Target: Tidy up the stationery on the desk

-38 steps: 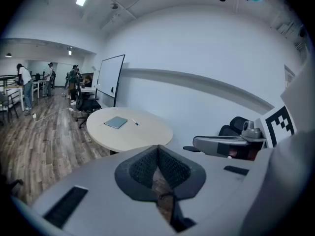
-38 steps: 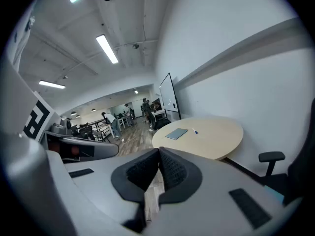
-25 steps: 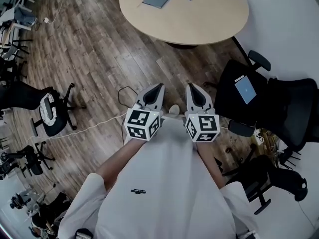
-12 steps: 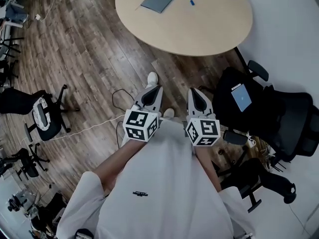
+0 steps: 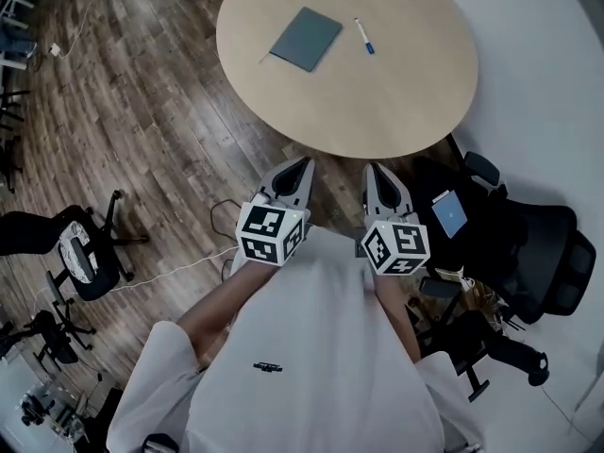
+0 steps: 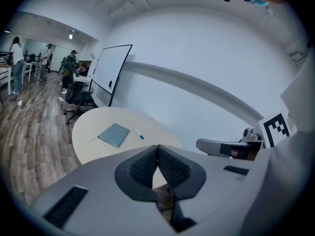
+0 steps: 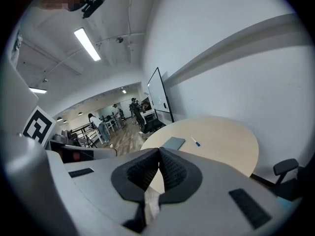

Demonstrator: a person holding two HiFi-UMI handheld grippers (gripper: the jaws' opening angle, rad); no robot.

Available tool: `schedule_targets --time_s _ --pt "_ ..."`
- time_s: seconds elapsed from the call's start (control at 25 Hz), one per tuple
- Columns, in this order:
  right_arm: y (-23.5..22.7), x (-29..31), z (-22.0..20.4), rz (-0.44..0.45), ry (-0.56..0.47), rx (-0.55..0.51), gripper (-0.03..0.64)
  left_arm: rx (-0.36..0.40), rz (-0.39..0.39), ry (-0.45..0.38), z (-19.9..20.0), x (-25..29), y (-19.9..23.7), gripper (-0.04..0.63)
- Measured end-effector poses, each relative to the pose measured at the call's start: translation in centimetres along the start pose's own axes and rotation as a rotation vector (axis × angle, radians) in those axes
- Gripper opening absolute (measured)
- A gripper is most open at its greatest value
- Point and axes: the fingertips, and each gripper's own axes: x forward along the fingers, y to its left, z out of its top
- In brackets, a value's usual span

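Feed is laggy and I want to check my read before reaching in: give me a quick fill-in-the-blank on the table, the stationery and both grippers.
1. In the head view, the pen lies to the ____ of the notebook.
2. The table has ____ things lying on it.
3. The left gripper and the right gripper hold nothing, and the jaws of both are ____.

Missing words: right; two; shut.

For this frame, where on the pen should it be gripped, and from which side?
Mid-barrel, on the white part, coming from above with the jaws across its length. The pen lies flat on the table, thin and straight, apart from the notebook, so both long sides look free.
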Motion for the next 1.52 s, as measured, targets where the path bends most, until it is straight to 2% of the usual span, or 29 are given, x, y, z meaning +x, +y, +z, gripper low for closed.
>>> schedule_targets --time_s 0.24,0.44,0.6,1.12,1.4,1.52 --pt "-0.1 6.1 3.0 -0.049 -0.013 0.004 0.034 0.000 -0.039 0.016 3.9 3.5 5.2 0.020" --pt "-0.8 8.5 4.9 -0.064 0.000 -0.015 0.034 -0.008 -0.044 0.028 5.7 5.5 6.8 0.020" --pt "-2.1 11.0 5.7 -0.043 0.013 0.005 0.034 -0.002 -0.040 0.033 6.7 7.8 7.5 0.020" --pt "-9.7 18.7 11.3 0.120 0.054 -0.029 0.034 -0.021 0.092 0.034 11.1 17.5 6.6 0.020" --pt "-13.6 21.9 12.0 0.221 0.111 0.007 0.034 -0.029 0.191 0.056 12.3 21.8 6.0 0.020" --pt "-14.4 24.0 10.6 0.249 0.135 0.015 0.034 -0.050 0.226 0.070 11.0 23.0 7.2 0.020"
